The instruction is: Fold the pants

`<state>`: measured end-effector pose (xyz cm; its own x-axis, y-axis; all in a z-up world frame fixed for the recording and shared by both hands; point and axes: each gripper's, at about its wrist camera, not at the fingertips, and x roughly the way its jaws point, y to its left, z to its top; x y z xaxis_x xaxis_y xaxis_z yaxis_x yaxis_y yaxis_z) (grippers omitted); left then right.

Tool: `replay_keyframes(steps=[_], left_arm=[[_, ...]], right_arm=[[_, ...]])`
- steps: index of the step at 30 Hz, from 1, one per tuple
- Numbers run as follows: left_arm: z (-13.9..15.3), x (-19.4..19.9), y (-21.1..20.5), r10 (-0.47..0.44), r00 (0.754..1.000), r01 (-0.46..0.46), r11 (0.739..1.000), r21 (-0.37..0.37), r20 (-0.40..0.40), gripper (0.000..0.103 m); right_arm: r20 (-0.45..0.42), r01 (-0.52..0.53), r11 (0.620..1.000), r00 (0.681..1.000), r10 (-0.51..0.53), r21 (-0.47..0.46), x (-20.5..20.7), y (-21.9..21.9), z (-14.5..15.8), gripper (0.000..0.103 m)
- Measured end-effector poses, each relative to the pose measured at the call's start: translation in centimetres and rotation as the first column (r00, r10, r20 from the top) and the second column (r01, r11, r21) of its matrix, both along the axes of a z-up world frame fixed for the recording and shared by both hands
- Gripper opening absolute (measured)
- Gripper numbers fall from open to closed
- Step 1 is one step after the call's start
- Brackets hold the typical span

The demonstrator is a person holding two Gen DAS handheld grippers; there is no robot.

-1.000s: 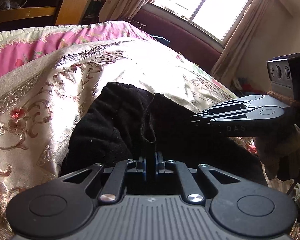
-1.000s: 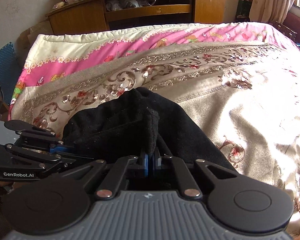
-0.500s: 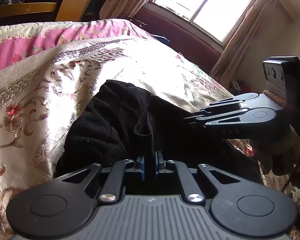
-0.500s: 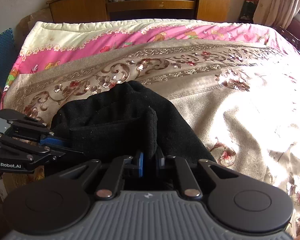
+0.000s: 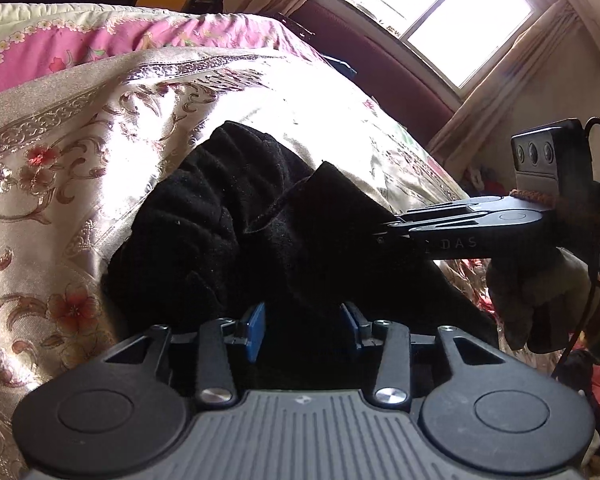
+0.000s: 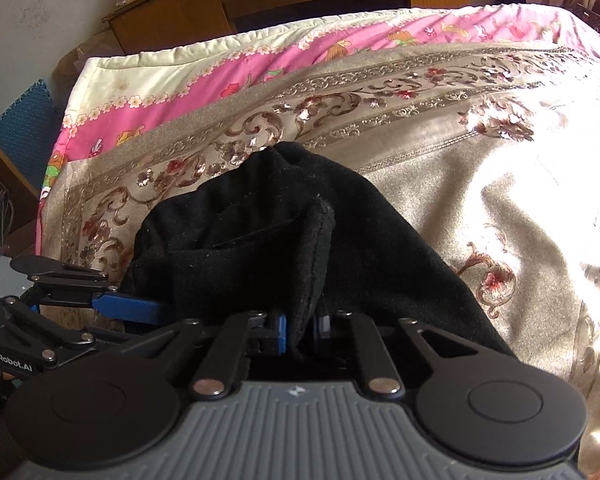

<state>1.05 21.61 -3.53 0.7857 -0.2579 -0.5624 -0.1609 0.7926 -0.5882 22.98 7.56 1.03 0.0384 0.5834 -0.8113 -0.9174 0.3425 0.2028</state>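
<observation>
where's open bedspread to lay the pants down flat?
Open: the gold floral bedspread right of the black pants, out to the sunlit part, and the strip between the pants and the pink quilt. Crowded: the near edge, where the left gripper and right gripper flank the bunched cloth.

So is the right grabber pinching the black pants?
Touching. In the right wrist view, a fold of the black pants stands between the right gripper jaws, but the jaws are slightly parted, so the pinch looks loose.
</observation>
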Motion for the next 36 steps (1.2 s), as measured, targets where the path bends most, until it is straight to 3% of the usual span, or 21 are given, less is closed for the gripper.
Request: replay_keyframes(steps=[4, 7, 11, 13, 14, 15, 17, 20, 22, 24, 31, 36], left_arm=[[-0.4, 0.4, -0.6, 0.004, 1.0, -0.004, 1.0, 0.002, -0.009, 0.06], [-0.6, 0.9, -0.6, 0.023, 1.0, -0.024, 0.999, -0.034, -0.007, 0.066], [-1.0, 2.6, -1.1, 0.036, 0.999, -0.036, 0.997, -0.064, -0.008, 0.077], [-1.1, 3.3, -1.2, 0.052, 0.999, -0.052, 0.995, -0.083, -0.005, 0.075], [-0.9, 3.3, -1.2, 0.059, 0.998, -0.058, 0.994, -0.09, 0.005, 0.07], [-0.5, 3.2, -1.2, 0.065, 0.998, -0.063, 0.994, -0.092, 0.026, 0.053], [0.4, 2.7, -1.4, 0.057, 0.996, -0.052, 0.996, -0.072, 0.067, 0.038], [1.3, 1.9, -1.5, 0.047, 0.992, -0.044, 0.999, -0.023, 0.116, 0.036], [1.0, 2.0, -1.2, 0.044, 0.991, -0.042, 0.999, -0.02, 0.123, 0.04], [0.4, 2.4, -1.1, 0.047, 0.994, -0.043, 0.998, -0.036, 0.099, 0.056], [-0.3, 2.4, -1.0, 0.093, 0.995, -0.091, 0.995, -0.045, 0.042, 0.061], [0.4, 2.6, -0.7, 0.128, 0.989, -0.123, 0.99, -0.065, 0.078, 0.067]], right_arm=[[-0.046, 0.072, 0.995, 0.997, -0.069, 0.074, 0.1, -1.6, 1.7, 0.008], [-0.045, 0.062, 0.993, 0.997, -0.057, 0.103, 0.0, -2.4, 2.8, 0.007], [-0.061, 0.076, 0.992, 0.996, -0.07, 0.103, 0.6, -2.6, 2.1, 0.007], [-0.074, 0.088, 0.989, 0.994, -0.08, 0.115, 0.8, -2.9, 1.9, 0.007], [-0.076, 0.091, 0.989, 0.994, -0.082, 0.119, 0.8, -3.0, 1.8, 0.007], [-0.078, 0.092, 0.988, 0.994, -0.083, 0.124, 0.8, -3.2, 2.0, 0.007], [-0.084, 0.102, 0.985, 0.992, -0.091, 0.139, 0.6, -3.7, 2.5, 0.007], [-0.089, 0.115, 0.975, 0.991, -0.099, 0.189, -0.1, -5.2, 4.1, 0.007], [-0.089, 0.122, 0.97, 0.99, -0.105, 0.211, -0.8, -6.0, 4.8, 0.007], [-0.089, 0.13, 0.968, 0.99, -0.113, 0.214, -1.3, -6.6, 5.1, 0.006], [-0.11, 0.156, 0.97, 0.984, -0.138, 0.184, 0.2, -6.2, 3.6, 0.007], [-0.102, 0.167, 0.98, 0.982, -0.157, 0.108, 2.7, -4.9, 1.2, 0.015]])
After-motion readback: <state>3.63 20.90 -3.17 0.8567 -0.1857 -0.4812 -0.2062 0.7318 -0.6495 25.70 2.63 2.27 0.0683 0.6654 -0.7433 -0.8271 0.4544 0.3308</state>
